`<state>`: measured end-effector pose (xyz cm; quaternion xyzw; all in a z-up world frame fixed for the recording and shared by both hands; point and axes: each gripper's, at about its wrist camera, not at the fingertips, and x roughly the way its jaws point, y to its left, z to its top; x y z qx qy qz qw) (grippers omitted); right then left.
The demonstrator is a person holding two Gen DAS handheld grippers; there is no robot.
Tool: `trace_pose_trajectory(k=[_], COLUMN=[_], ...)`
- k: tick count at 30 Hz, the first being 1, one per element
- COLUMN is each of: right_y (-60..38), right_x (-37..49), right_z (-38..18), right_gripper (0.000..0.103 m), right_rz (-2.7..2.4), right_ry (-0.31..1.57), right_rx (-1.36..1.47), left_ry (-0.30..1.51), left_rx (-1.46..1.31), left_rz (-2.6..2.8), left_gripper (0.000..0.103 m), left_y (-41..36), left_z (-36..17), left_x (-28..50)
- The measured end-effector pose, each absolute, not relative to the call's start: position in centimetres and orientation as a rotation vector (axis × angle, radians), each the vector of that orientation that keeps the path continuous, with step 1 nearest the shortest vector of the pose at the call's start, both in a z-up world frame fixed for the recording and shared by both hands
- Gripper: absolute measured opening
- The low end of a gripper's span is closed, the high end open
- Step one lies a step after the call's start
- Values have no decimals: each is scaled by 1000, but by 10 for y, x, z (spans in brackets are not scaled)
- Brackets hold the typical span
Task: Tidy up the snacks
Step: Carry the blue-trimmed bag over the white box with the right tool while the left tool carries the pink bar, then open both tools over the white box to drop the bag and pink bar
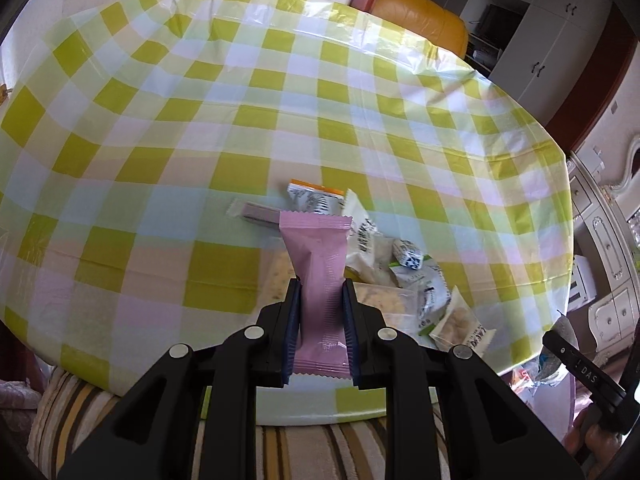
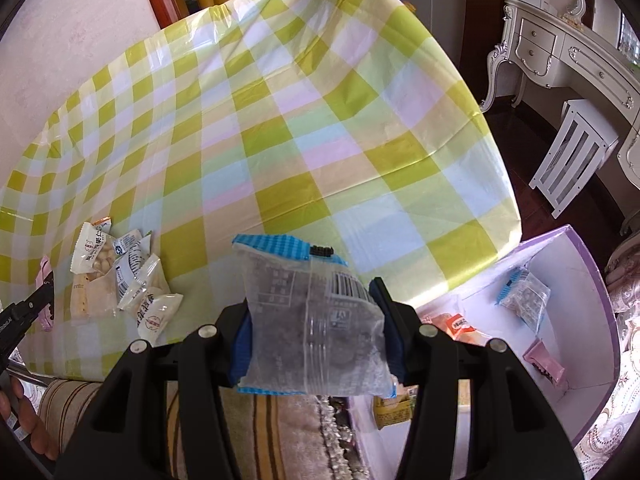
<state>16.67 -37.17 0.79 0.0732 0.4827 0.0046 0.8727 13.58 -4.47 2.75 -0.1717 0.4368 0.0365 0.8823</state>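
Observation:
My left gripper [image 1: 321, 286] is shut on a pink snack packet [image 1: 318, 280], held upright above the near edge of the table. A pile of loose snack packets [image 1: 404, 280] lies on the checked tablecloth just right of it; the pile also shows in the right wrist view [image 2: 120, 280]. My right gripper [image 2: 310, 304] is shut on a clear packet with blue edges [image 2: 312, 320], held over the table's near edge. A white box with a purple rim [image 2: 592, 280] sits low at the right and holds several packets, among them a blue-edged one [image 2: 524, 296] and a pink one [image 2: 544, 364].
The table [image 1: 200, 120] wears a yellow-green checked plastic cloth. A striped cushion [image 2: 256, 424] lies under the grippers. An orange leather chair [image 1: 420, 16] stands behind the table. A white dresser [image 2: 560, 52] and a white stool [image 2: 572, 156] stand at the right.

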Motion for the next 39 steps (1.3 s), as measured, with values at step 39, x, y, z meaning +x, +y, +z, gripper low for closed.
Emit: trace_pose_trajectory(k=[39], right_y=[-525], right_x=[57], right_z=[-90], right_gripper=[53], right_rz=[-262], right_ry=[1239], right_rx=[233], left_ry=[1271], left_rx=[80], left_rz=[-767], left_gripper=[21], left_y=[-385], left_z=[-14], left_x=[106])
